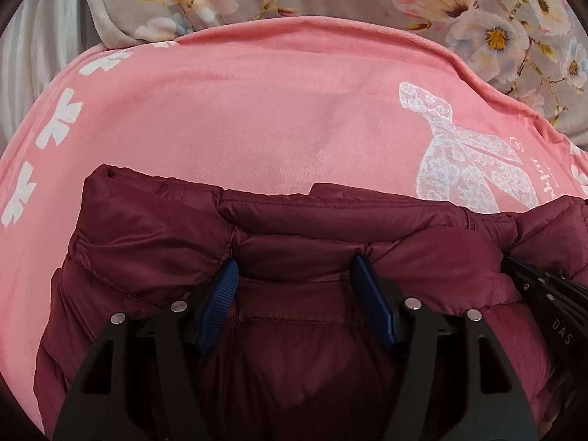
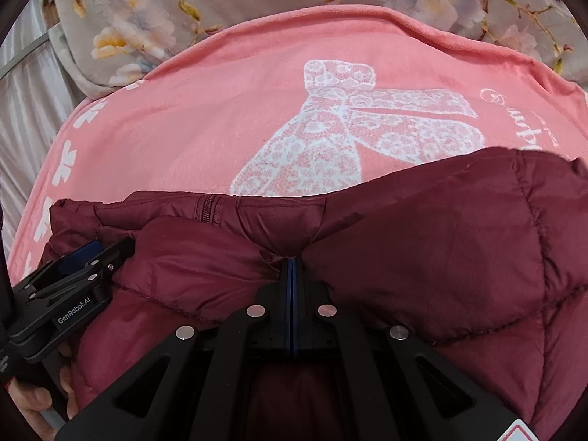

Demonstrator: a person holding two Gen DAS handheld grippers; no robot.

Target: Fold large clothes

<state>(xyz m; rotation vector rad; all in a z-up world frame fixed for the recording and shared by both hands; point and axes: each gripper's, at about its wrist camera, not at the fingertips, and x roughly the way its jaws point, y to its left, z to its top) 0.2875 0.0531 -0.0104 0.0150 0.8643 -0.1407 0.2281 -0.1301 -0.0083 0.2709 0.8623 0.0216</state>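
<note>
Right wrist: tongs [image 2: 293, 268] pinching jacket [image 2: 441, 242]

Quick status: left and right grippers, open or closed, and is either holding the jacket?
Left gripper: open, jaws straddling a puffy fold of the maroon quilted jacket, not clamped.
Right gripper: closed, pinching a bunched bit of the jacket's fabric.

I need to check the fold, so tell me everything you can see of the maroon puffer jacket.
The maroon puffer jacket is quilted in stitched, padded panels of smooth, slightly shiny fabric, with a zipper showing at its far edge. It lies bunched and partly folded on the pink blanket. The right gripper is shut on a pinch of its fabric, which puckers there. The left gripper is open, a puffy fold between its blue fingers; whether they press it is unclear.
</note>
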